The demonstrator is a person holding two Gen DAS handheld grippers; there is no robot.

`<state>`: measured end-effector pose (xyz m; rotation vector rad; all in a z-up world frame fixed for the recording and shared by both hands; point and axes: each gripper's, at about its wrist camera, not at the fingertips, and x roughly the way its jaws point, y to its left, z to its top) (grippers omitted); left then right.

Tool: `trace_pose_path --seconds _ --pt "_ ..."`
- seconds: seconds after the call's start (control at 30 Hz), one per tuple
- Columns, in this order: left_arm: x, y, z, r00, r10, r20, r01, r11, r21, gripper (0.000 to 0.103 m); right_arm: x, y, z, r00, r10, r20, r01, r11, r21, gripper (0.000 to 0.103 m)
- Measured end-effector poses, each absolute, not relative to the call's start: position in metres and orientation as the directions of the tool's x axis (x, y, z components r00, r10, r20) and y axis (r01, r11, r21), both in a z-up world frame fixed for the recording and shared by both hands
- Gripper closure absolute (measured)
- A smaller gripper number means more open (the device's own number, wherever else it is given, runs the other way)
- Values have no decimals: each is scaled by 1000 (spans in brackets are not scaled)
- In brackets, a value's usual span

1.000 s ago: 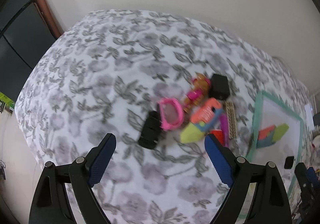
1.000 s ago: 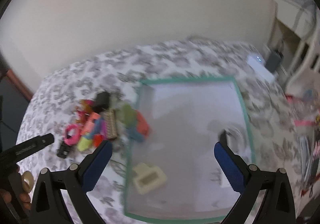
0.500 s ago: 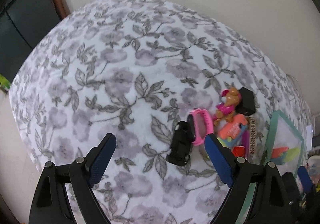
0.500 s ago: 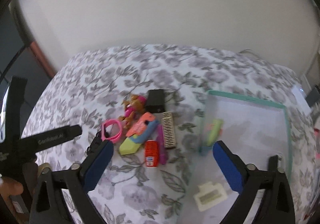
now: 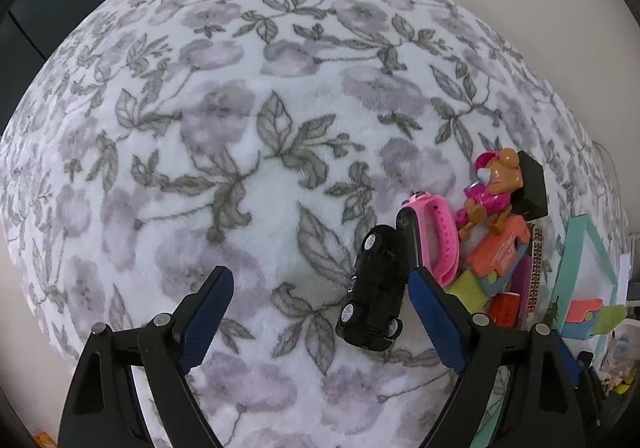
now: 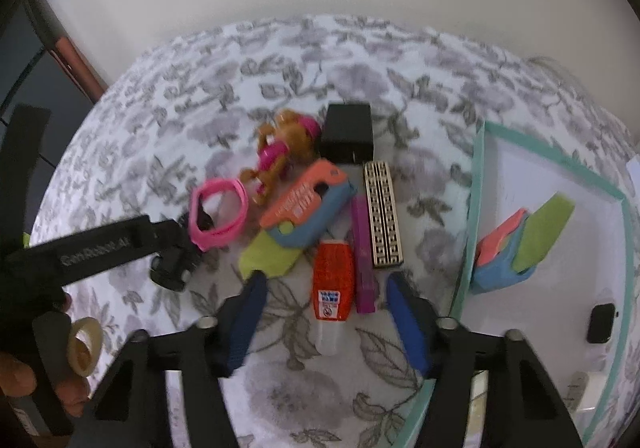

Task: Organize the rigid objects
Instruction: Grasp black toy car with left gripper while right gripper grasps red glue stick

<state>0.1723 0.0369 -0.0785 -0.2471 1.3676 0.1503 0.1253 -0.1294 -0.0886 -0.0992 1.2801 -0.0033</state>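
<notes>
A pile of small toys lies on the floral blanket (image 5: 280, 168). My left gripper (image 5: 320, 312) is open and points down at the blanket. The black toy car (image 5: 374, 288) lies just inside its right finger (image 5: 436, 320), and a pink wristband (image 5: 438, 236) is beyond it. My right gripper (image 6: 328, 312) hangs over the pile with its jaws closing. A red bottle (image 6: 334, 284) with a clear cap lies between them, and gaps show on both sides. A purple bar (image 6: 364, 272) lies beside the bottle.
The pile also holds a dog figure (image 6: 288, 144), a black box (image 6: 348, 132), an orange, blue and green toy (image 6: 300, 208) and a patterned bar (image 6: 382, 216). A teal-rimmed tray (image 6: 476, 208) at the right holds a similar toy (image 6: 520, 240) and a small black item (image 6: 600, 322). A hand (image 6: 24, 376) is at lower left.
Both grippers have sunk toward the pile. The right one swung left from over the tray, and its jaws narrowed around the red bottle. The black car now lies by the left gripper's right finger.
</notes>
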Motion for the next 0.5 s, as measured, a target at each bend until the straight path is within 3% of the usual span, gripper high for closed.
trace_pose_path --seconds 0.17,0.23,0.27,0.5 --pt "175 35 -84 197 -42 -979 -239 967 -89 19 126 -134 -104 247 -55 -967 -40 997 -67 57" --pt "176 33 -86 204 -48 -978 -229 969 -96 36 126 -134 -106 241 -49 -969 -39 997 -60 59" --pt "177 33 -87 204 -52 -978 -226 969 -99 39 126 -133 -107 242 -49 -969 -42 997 -61 61" --pt "182 21 -87 221 -62 -973 -186 977 -104 48 127 -128 -105 241 -39 -970 -58 997 -55 63"
